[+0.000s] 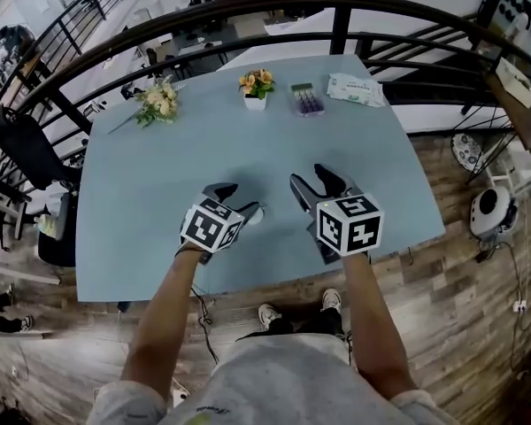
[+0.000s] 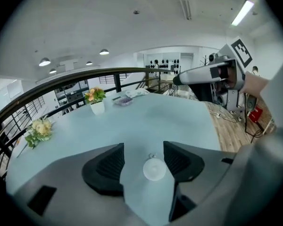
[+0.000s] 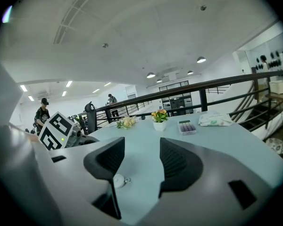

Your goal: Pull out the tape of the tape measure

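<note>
A small round white tape measure (image 1: 252,215) with a tiny ring at its top lies on the pale blue table (image 1: 159,166), near the front. My left gripper (image 1: 237,200) points down at it. In the left gripper view the tape measure (image 2: 154,169) lies between the open jaws of that gripper (image 2: 142,147), nearer the right pad, and neither pad presses on it. My right gripper (image 1: 311,180) hovers just to the right, open and empty. Its own view shows the tape measure (image 3: 118,181) low beside its left jaw, outside the gap of the right gripper (image 3: 142,142).
Along the table's far edge lie a loose flower bunch (image 1: 157,102), a small pot of flowers (image 1: 257,87), a purple-filled tray (image 1: 307,100) and a white packet (image 1: 356,89). A black railing (image 1: 248,11) curves behind the table. A dark chair (image 1: 22,149) stands at the left.
</note>
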Available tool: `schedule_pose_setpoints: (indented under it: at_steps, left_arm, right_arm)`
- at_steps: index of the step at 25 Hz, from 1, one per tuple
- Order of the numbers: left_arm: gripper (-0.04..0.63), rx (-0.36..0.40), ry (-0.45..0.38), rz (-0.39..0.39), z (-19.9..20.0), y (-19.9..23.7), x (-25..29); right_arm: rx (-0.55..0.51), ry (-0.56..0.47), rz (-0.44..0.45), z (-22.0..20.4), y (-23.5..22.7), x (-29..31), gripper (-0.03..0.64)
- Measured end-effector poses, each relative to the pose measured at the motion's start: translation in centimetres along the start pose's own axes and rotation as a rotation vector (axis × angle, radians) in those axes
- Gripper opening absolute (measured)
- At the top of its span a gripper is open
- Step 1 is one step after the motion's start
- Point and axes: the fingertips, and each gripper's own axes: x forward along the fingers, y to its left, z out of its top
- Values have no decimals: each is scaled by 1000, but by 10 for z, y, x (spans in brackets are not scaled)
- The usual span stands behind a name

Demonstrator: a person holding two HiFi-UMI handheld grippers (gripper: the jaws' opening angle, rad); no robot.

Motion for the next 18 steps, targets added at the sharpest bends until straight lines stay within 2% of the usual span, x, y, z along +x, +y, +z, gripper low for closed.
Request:
schedule_pose_setpoints:
  at_steps: [11, 18]
  left_arm:
    - [291, 88, 147, -134, -37, -27, 31]
    - [287, 80, 195, -163, -54, -30, 42]
  right_arm:
    - [31, 38, -5, -28, 5, -1, 216]
    - [55, 62, -10, -47, 6, -2, 216]
